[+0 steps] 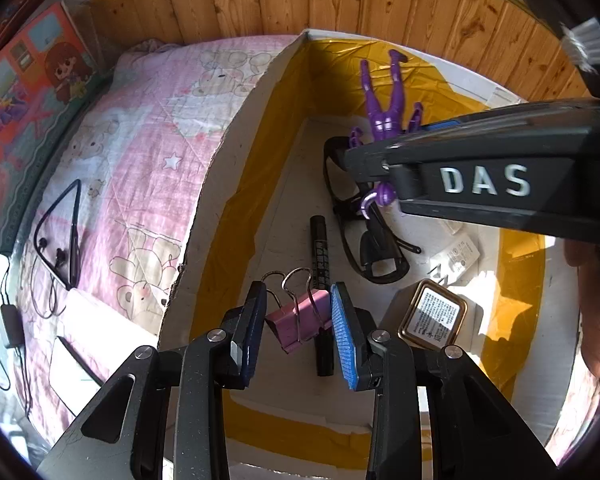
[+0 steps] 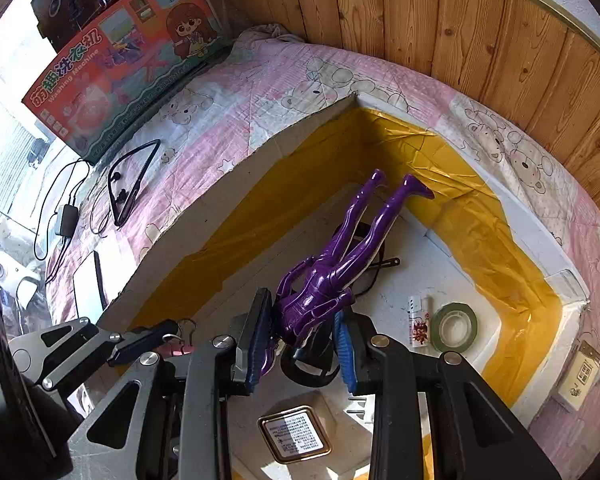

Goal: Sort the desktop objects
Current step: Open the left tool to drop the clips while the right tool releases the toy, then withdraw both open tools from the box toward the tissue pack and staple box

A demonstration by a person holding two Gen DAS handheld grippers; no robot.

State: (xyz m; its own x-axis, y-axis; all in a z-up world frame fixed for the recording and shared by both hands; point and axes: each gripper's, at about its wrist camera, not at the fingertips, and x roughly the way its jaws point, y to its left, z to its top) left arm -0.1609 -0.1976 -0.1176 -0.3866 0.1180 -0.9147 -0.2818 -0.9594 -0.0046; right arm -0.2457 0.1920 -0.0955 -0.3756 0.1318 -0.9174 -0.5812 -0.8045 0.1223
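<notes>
**A:** What is nearest each camera?

**B:** The left tool (image 1: 298, 330) has its pads closed on a pink binder clip (image 1: 300, 320), gripping the folded metal body, wire handles pointing away. It looks small, stiff and light; the flat sides give a sure hold. The right tool (image 2: 304, 338) clamps a purple plastic figure (image 2: 332, 264) by its upper body, legs sticking out ahead. I judge it hard, glossy and light, so it could swivel in the pads.

**A:** Where are they?

**B:** Both hang over an open cardboard box (image 1: 220, 148) lined with yellow tape, which sits on a pink quilted bed.

**A:** What is inside the box?

**B:** Near: a small brass-rimmed tin (image 2: 294, 434) and a black marker (image 1: 321, 264). Farther in: black glasses (image 1: 364, 236), a roll of green tape (image 2: 456, 326) and a small lighter (image 2: 418, 322).

**A:** Outside it?

**B:** Black neckband earphones (image 1: 60, 232) on the quilt, and a toy carton (image 2: 120, 60) beyond.
</notes>
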